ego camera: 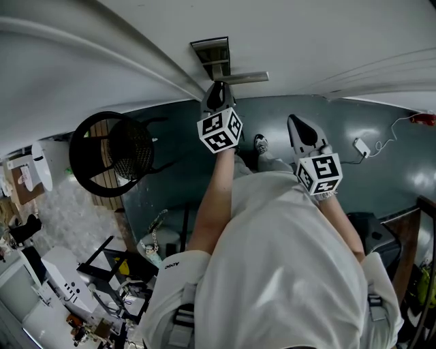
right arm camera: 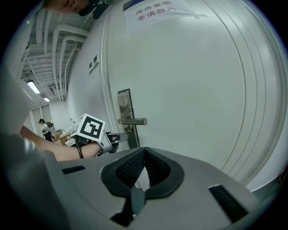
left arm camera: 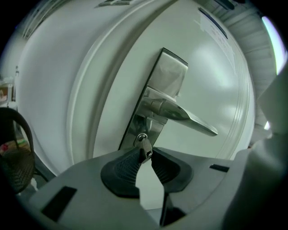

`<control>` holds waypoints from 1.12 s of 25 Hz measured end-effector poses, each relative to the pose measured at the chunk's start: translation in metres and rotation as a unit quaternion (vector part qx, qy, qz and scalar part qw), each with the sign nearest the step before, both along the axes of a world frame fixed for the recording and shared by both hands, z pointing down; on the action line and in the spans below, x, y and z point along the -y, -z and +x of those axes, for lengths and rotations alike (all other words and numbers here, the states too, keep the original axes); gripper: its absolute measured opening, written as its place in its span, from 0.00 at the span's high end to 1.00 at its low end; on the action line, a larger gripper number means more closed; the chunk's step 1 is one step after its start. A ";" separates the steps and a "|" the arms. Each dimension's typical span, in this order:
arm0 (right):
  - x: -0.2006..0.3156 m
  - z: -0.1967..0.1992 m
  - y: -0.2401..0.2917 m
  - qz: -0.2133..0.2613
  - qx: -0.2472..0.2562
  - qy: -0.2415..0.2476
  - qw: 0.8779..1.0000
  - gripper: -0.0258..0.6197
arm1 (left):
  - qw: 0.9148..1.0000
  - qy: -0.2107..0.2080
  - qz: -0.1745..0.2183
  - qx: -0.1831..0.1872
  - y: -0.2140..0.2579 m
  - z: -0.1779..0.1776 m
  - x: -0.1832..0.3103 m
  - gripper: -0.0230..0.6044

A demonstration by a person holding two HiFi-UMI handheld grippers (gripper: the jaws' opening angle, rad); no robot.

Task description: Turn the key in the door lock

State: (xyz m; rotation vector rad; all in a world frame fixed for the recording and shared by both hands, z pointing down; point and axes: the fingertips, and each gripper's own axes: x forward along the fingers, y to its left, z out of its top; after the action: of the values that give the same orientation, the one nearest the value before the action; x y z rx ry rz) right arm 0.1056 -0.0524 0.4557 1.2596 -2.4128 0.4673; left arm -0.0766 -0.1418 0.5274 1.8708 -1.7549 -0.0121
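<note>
Lab or workshop corridor, white door (right arm camera: 193, 99) with paper notice (right arm camera: 155, 11), exposed ceiling pipes (right arm camera: 42, 54); equipment clutter (ego camera: 75, 293)

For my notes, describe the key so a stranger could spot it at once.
Start at the big white door and its tall silver metal lock plate with the lever handle. Just below that handle, a small silvery key sticks out of the keyhole. It alone is pinched between the left gripper's dark ribbed pads.

left gripper (left arm camera: 146, 153) — fingers pinch key (left arm camera: 146, 146) | right gripper (right arm camera: 143, 152) — fingers together, empty, raised
</note>
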 end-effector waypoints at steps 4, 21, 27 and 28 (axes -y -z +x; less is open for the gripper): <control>-0.001 -0.002 0.000 0.000 0.000 0.003 1.000 0.96 | 0.998 0.004 0.005 -0.068 0.000 -0.001 0.000 0.84; -0.001 -0.002 -0.004 -0.003 -0.003 0.001 1.000 0.96 | 0.858 0.017 0.055 -0.510 -0.005 -0.002 0.000 0.92; -0.001 -0.007 -0.004 -0.005 -0.003 0.006 1.000 0.96 | 0.779 -0.013 0.076 -0.623 0.004 -0.001 0.002 0.89; -0.001 -0.007 -0.004 -0.005 -0.003 0.007 1.000 0.96 | 0.768 -0.009 0.076 -0.636 0.003 -0.001 0.001 0.89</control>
State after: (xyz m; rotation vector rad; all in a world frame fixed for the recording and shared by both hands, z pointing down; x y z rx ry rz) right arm 0.0986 -0.0511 0.4598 1.2381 -2.4087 0.4699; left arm -0.0777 -0.1430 0.5241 1.3110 -0.7394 -1.1566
